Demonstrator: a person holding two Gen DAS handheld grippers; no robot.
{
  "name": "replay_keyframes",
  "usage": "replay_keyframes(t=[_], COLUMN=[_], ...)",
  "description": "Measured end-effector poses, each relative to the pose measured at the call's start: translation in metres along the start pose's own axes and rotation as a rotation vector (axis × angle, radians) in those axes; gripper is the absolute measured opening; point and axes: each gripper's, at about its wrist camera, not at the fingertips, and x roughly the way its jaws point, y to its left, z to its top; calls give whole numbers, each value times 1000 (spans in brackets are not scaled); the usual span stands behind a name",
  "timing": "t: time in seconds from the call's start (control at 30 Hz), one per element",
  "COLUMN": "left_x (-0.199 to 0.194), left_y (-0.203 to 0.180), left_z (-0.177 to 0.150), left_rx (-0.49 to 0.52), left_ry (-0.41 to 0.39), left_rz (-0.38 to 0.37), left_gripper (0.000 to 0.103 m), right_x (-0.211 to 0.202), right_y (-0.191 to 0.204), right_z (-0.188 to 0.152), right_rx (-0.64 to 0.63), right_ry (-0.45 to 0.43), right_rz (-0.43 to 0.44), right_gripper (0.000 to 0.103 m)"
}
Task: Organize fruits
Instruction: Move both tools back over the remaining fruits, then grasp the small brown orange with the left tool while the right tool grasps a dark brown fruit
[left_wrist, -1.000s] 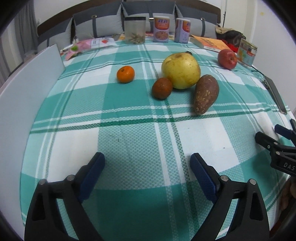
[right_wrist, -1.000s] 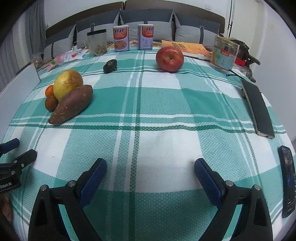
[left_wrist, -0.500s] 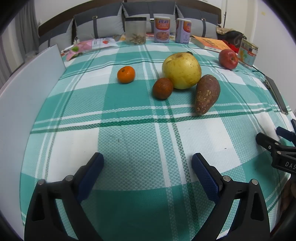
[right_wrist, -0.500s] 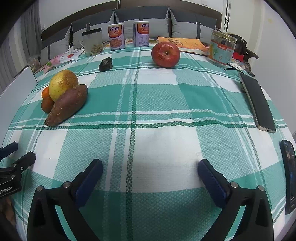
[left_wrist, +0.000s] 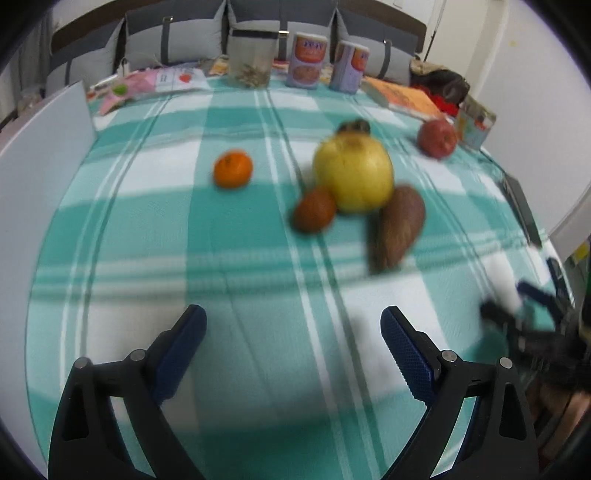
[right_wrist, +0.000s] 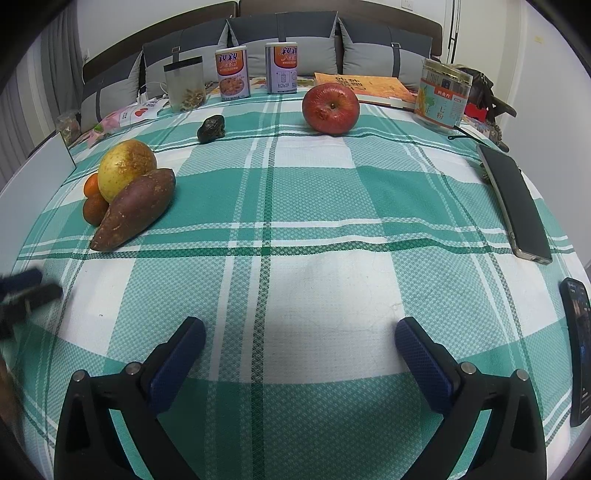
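On the green checked cloth, a big yellow pear touches a brown round fruit and a sweet potato. A small orange lies apart to their left. A red apple sits far right; it shows large in the right wrist view. The pear and sweet potato are at that view's left. My left gripper is open and empty, short of the fruit cluster. My right gripper is open and empty over bare cloth.
A small dark lump lies behind the pear. Two tins, a clear jar, a book and a labelled jar line the far edge. Two phones lie at the right. A white board stands on the left.
My left gripper has moved forward toward the fruit cluster, blurring its view. My right gripper has edged forward toward the apple. Both stay open.
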Motion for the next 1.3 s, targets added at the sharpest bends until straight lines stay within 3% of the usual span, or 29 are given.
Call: replay_keyframes(t=[0.17,0.3,0.37,0.4,0.43,0.47,0.67,0.97,1.0,1.03,1.1,1.3], left_x=[22,41,42,42,41,40,22,-21,-21,-20,-19,-15], left_y=[-8,-15,-15,-16,-15,-14,-3,31,33,35,37,38], left_z=[32,40,41,42,43,44,31,-25,-28,-29,-34,-38], left_rx=[105,155,171,172,167,158,97,5,-3,-11,-17,-15], left_ry=[-8,26,7,-2,-10,-15,-8,-14,-12,-12,-34,-53], left_rz=[2,-6,8,1,-4,-24,-12,87,92,101,136,197], left_gripper=[92,68,67,56,35,27,27,30,40,56,74,84], right_x=[0,0,0,0,0,0,0,0,0,0,0,3], right_y=[0,0,0,0,0,0,0,0,0,0,0,-1], right_z=[0,0,0,0,0,0,0,0,0,0,0,10], right_rx=[1,1,1,1,1,1,2,3,3,3,4,-17], right_ry=[0,0,0,-1,-1,-1,-1,-2,-2,-2,-2,22], right_rz=[1,0,0,0,0,0,1,0,0,0,1,62], right_gripper=[103,103,103,103,103,103,103,103,103,103,103,103])
